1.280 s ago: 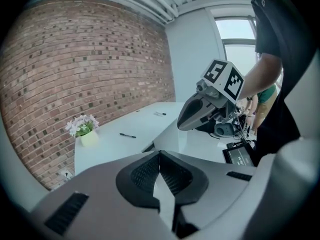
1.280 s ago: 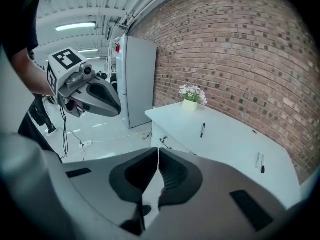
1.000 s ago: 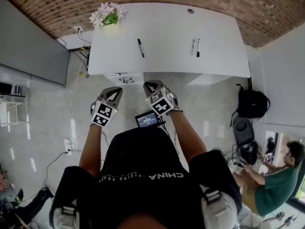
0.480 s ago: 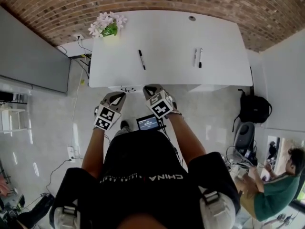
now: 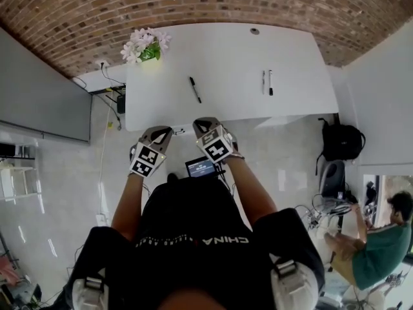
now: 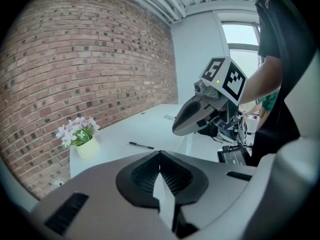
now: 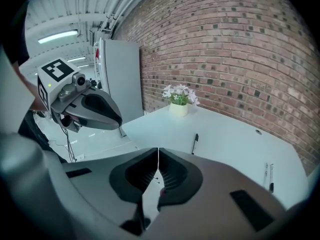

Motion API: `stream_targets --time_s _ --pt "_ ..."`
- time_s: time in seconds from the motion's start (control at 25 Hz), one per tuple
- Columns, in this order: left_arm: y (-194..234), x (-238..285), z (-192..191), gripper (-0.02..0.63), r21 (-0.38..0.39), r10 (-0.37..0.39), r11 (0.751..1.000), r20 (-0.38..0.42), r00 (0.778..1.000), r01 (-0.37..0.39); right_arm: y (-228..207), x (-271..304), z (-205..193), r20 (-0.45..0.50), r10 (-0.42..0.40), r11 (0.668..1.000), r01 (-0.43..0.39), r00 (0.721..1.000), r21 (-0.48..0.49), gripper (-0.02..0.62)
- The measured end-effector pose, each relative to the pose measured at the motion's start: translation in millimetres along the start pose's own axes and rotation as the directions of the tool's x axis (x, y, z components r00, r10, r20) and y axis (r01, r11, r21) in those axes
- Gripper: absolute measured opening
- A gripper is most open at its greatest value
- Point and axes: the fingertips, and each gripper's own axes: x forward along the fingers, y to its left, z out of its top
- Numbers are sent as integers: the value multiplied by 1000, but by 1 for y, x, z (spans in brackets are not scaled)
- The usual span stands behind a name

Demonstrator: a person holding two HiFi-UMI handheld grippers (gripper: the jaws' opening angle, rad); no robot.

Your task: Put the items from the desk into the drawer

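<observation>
Pens (image 5: 266, 81), two of them, are laid side by side at the 3 o'clock side of the white desk (image 5: 226, 50), their long axes aligned 12 to 6 o'clock. A third, black pen (image 5: 194, 89) is set toward 8 o'clock, its axis run from 11 to 5; which end is the tip cannot be made out. "CHINA" is read, upside down, on the person's black shirt (image 5: 193, 218). The left gripper (image 5: 161, 132) and right gripper (image 5: 202, 123) are held off the desk's near edge, each pair of jaws pressed together with nothing between. A pot of white flowers (image 5: 145, 42) is stood at the 10 o'clock corner.
</observation>
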Motion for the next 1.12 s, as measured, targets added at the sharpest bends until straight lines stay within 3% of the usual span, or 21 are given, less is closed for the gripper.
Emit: stream_targets --time_s 0.52,0.88,1.12 --pt "2 5 -8 11 7 -6 1000 -21 1000 7 -5 7 -9 -32 -6 1000 6 999 -13 15" --pt "11 13 -13 11 0 5 1000 -62 998 -5 -32 36 -11 -77 -12 998 8 997 -61 17" --pt "25 28 -17 12 -17 16 1000 -84 996 -18 -65 68 -10 -91 -29 999 26 995 -38 17"
